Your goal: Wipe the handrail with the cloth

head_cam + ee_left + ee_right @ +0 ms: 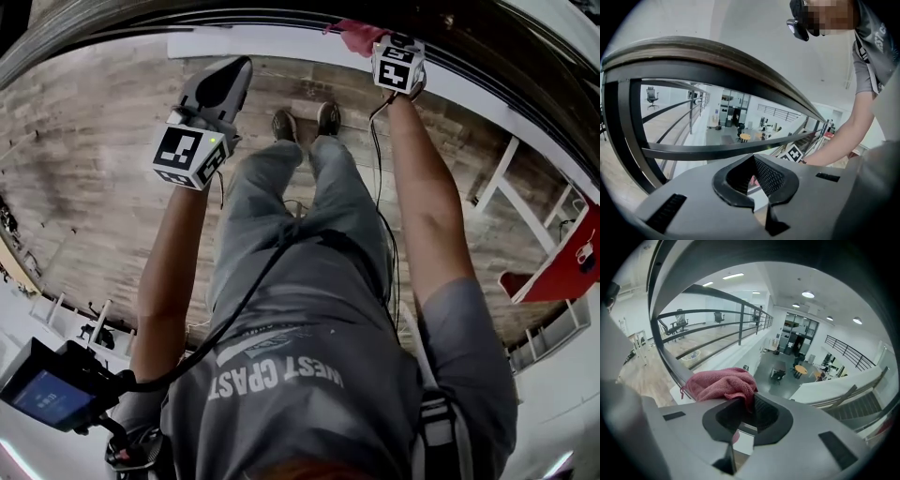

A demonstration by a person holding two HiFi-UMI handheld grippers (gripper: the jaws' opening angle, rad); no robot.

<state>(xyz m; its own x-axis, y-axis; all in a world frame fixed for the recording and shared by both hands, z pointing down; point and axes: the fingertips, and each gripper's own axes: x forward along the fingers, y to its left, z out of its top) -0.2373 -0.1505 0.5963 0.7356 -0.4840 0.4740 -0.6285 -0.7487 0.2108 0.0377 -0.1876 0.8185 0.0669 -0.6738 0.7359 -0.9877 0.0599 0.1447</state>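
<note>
Head view first, nearest the camera: the grey shirt (300, 394) fills 6 o'clock, its print upside down and reading, as best I can make out, "WEST COAST". That's the only wording on show; the cubes on both grippers carry black-and-white square markers, no text.

Moving out to 10 o'clock, the left gripper (236, 67) hangs short of the rail, and its own view shows the jaws (757, 180) drawn close together with nothing caught between them.

Up at 1 o'clock, the right gripper (382, 42) is at the handrail (187, 21). In the right gripper view the jaws (745, 416) are pinched on a fold of the red cloth (719, 384), which is bunched on top of the dark rail (663, 345) at 9 o'clock.

Here's the worry: only a small fold sits in that pinch. Drag it hard along the rail and the cloth could pull free, and beyond the rail there's open air down to a lower level with tables and chairs. Press too steeply and the bare jaw tips, not the fabric, may scrape the rail.
</note>
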